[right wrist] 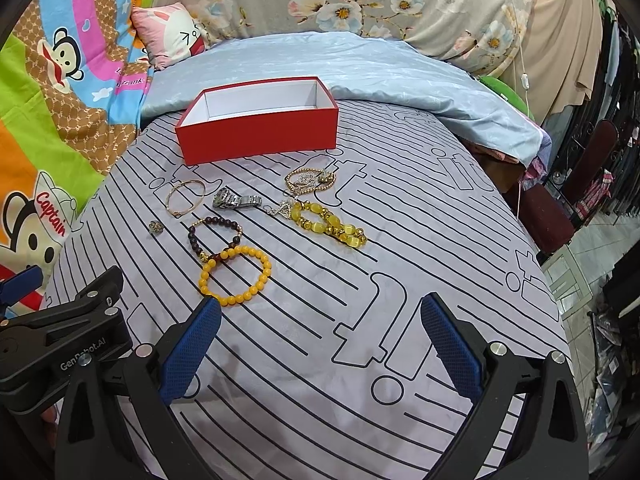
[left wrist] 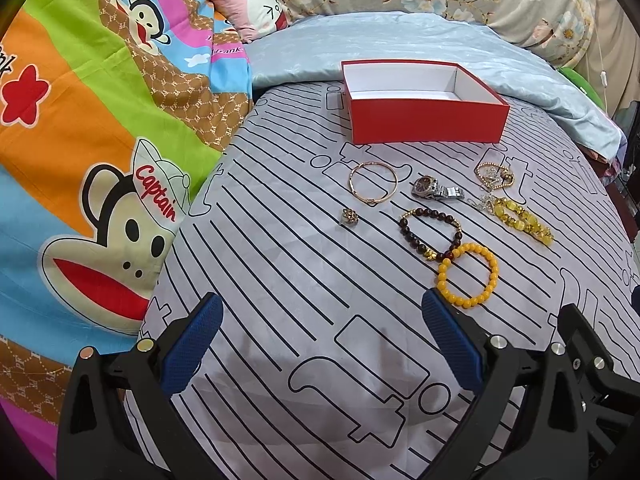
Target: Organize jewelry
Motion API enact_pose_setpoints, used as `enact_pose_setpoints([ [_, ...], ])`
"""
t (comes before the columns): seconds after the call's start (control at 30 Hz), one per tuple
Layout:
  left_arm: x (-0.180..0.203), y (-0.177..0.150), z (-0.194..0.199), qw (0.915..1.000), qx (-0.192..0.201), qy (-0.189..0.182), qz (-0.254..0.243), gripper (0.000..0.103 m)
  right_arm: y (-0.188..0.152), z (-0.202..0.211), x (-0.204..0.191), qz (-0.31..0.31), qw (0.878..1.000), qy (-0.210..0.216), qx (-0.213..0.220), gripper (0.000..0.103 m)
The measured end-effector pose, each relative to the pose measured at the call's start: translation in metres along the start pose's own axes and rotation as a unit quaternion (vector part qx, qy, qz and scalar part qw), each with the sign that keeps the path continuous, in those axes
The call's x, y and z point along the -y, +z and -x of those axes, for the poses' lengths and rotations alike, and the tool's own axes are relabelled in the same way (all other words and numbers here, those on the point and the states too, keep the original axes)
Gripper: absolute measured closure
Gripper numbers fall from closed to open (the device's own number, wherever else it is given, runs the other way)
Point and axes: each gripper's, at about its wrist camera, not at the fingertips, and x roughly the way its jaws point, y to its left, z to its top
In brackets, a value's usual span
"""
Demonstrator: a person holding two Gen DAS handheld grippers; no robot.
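On the quilt (left wrist: 100, 160), a cap (left wrist: 160, 184) reads "Captain".

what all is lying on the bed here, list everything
box: 1, red, white inside, empty, far middle
bangle: 1, gold, before the box
watch: 1, silver, right of bangle
ring: 1, gold, left of the rest
dark bracelet: 1, maroon beads, centre
orange bracelet: 1, nearest, overlapping dark bracelet
yellow bracelet: 1, chunky, right
chains: tangled, gold and silver, count unclear
sheet: 1, grey, striped
pillow: 1, pink, far left
left hand-held gripper: open
right hand-held gripper: open
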Motion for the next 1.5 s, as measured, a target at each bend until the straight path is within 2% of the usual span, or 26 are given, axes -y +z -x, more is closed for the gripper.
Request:
enact_pose_setpoints([
  [1.5, 0.0021, -0.0004, -0.0089, 1.0, -0.008, 0.001, -0.001, 0.006, -0.0001, -0.0056, 0.0006, -0.002, 1.0, 0.006, -0.004, 0.005],
])
